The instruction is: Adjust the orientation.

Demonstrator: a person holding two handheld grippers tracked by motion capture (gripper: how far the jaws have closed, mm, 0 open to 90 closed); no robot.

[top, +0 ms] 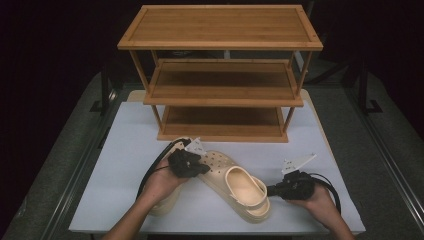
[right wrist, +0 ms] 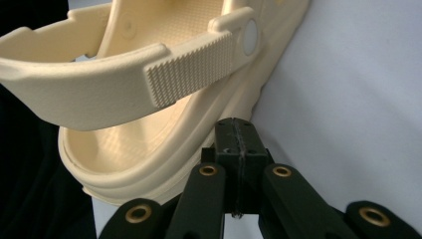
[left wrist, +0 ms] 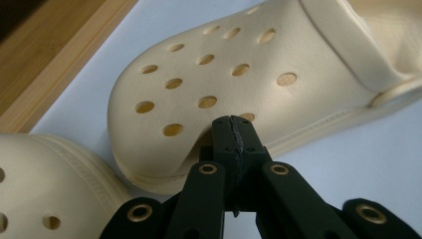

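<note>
The cream clog (top: 235, 182) lies sole-down on the counter (top: 120, 150), in front of the bamboo shoe rack (top: 220, 75), toe toward the rack and heel strap toward the person. A second clog (top: 167, 202) of the same colour lies just beside it, largely under the person's left forearm.

The left hand-held gripper (left wrist: 234, 130) sits at the toe edge of the cream clog with its jaws pressed together and nothing between them. The right hand-held gripper (right wrist: 239, 134) sits at the heel end, below the ribbed strap (right wrist: 191, 69), jaws likewise pressed together on nothing.

Risks, as judged from this position:
- Neither hand-held gripper has a grasp. Any lift from here would fail; a push would slide the clog across the smooth white surface.
- The foam wall is soft and rounded; a pinch on it could slip off.
- The pivoting strap may swing if used as the grip point.
- The two toes lie close; moving one may nudge the other.

The counter is white and matte. The surrounding room is dark, with grey flooring.
</note>
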